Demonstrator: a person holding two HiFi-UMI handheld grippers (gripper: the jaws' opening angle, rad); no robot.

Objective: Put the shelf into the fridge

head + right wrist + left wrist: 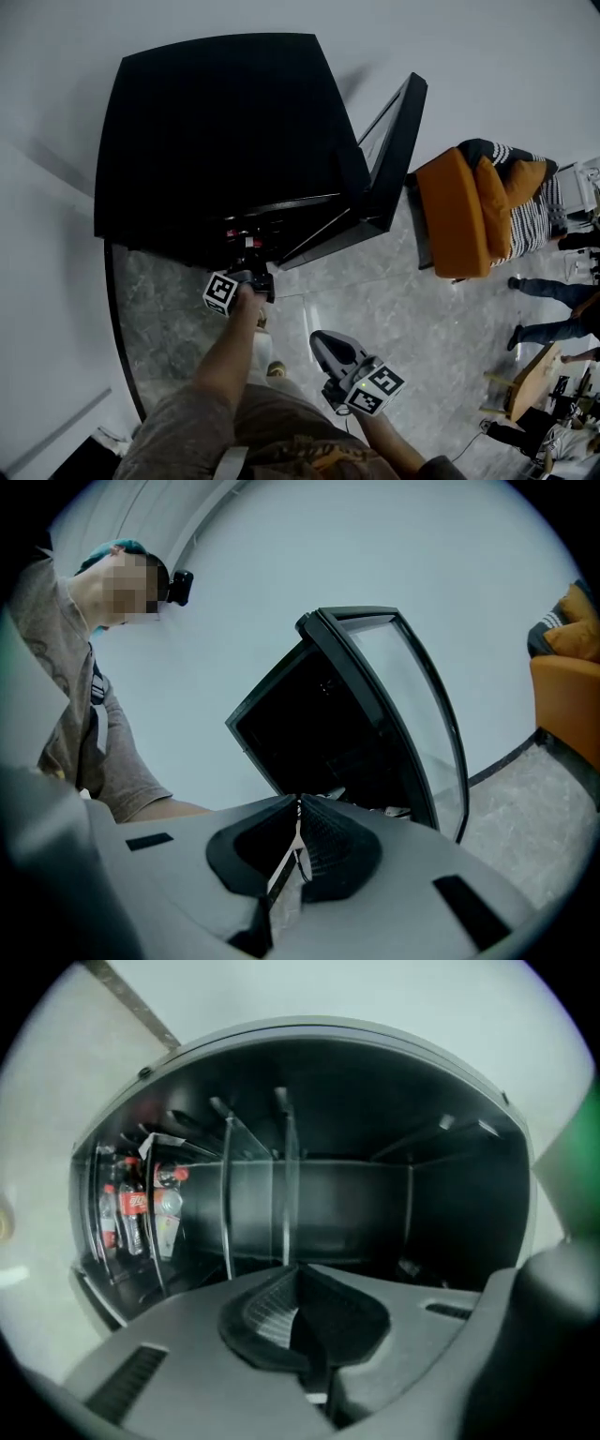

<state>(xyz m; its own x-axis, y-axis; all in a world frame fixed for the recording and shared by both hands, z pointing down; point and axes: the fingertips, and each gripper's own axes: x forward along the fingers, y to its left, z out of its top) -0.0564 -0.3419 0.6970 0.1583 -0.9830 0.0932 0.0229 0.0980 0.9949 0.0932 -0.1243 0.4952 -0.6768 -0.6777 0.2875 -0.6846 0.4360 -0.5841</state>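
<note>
Head view looks down on the black fridge against the white wall, its glass door swung wide to the right. The door's far edge stands near the orange chair, leaving a narrow strip of grey floor between them. The near floor in front of the opening is open, with room to the right of the person's legs.

The left gripper is at the near edge of the fridge mouth, its jaws closed together with nothing between them. Its own view looks straight into the dark cavity. Two glass shelves sit inside, seen edge-on and close together at mid depth, with wide space on one side of them. I cannot tell which of them is the task's. Bottles stand in a rack at the left of that view, beside the cavity's edge.

The right gripper hangs nearer the person, well back from the fridge and apart from the left one. Its jaws meet at the tips and grip nothing. Its view takes in the door frame and the fridge's open front from the right.

Striped cushions lie on the chair. Farther right, people and a small wooden table stand well away from the fridge.
</note>
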